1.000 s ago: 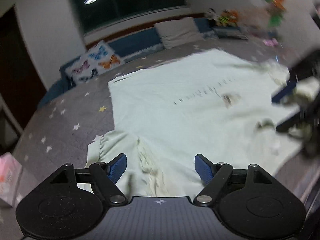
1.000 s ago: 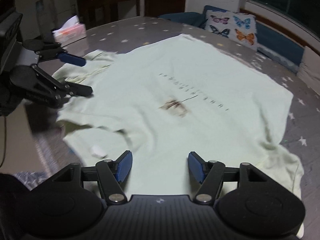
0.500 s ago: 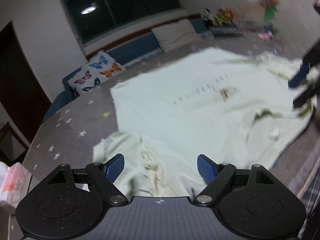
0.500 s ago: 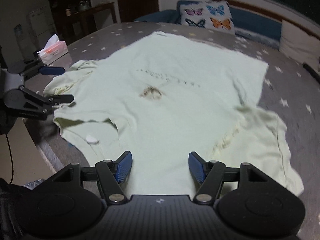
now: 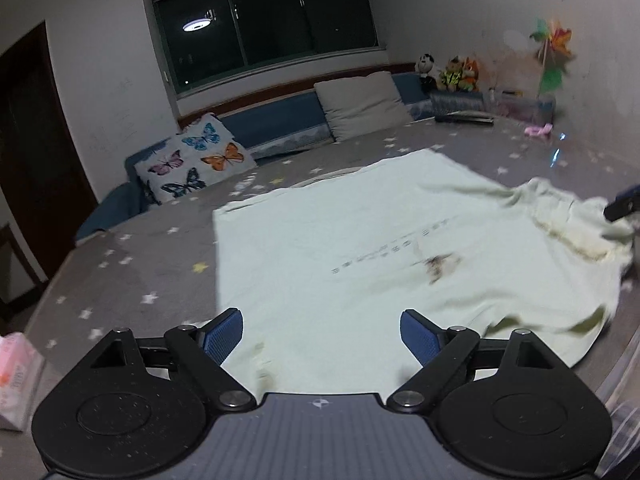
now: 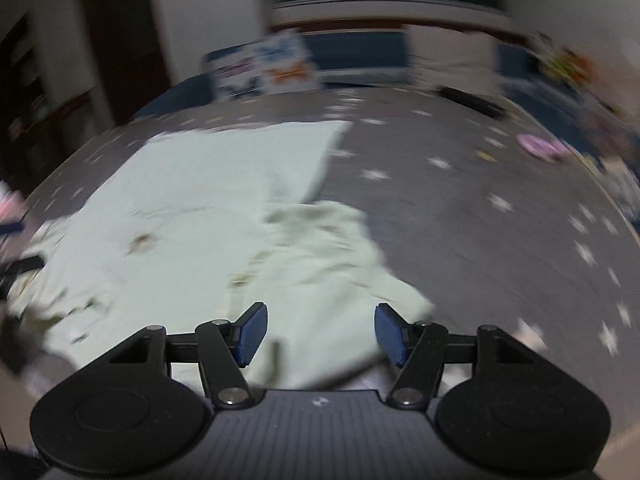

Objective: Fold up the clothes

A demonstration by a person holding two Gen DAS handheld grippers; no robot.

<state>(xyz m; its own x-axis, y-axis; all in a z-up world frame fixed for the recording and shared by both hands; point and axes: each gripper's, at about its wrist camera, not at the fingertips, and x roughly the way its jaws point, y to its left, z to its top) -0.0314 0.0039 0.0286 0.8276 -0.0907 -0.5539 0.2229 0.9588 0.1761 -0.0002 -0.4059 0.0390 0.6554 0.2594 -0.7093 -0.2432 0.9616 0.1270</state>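
- Here, a pale green T-shirt [image 5: 360, 248] is seen spread on a grey, star-printed bed [image 5: 132, 276], just ahead of and beneath both grippers.
- The left gripper [image 5: 322, 330] is held over the near edge of the shirt; its jaws have just been opening wider, and nothing is pinched between them, only cloth lying below.
- The right gripper [image 6: 318, 332] is held over a rumpled sleeve [image 6: 328, 248] at the other side of the shirt; its jaws have just been closing a little, yet a clear gap is left and no cloth is pressed by the pads.
- The right view is badly blurred, so the fine lie of the sleeve cannot be made out.
- The step in hand is judged to be the laying-out: the shirt is mostly flat, with print [image 5: 384, 252] facing up, but both near corners are bunched and no fold has been made.
- For the next move, the rumpled sleeve would need to be pinched at its edge and either drawn flat outward or carried inward across the body.
- A butterfly cushion [image 5: 192, 164] and a tissue pack [image 5: 16, 376] lie well apart from the shirt.
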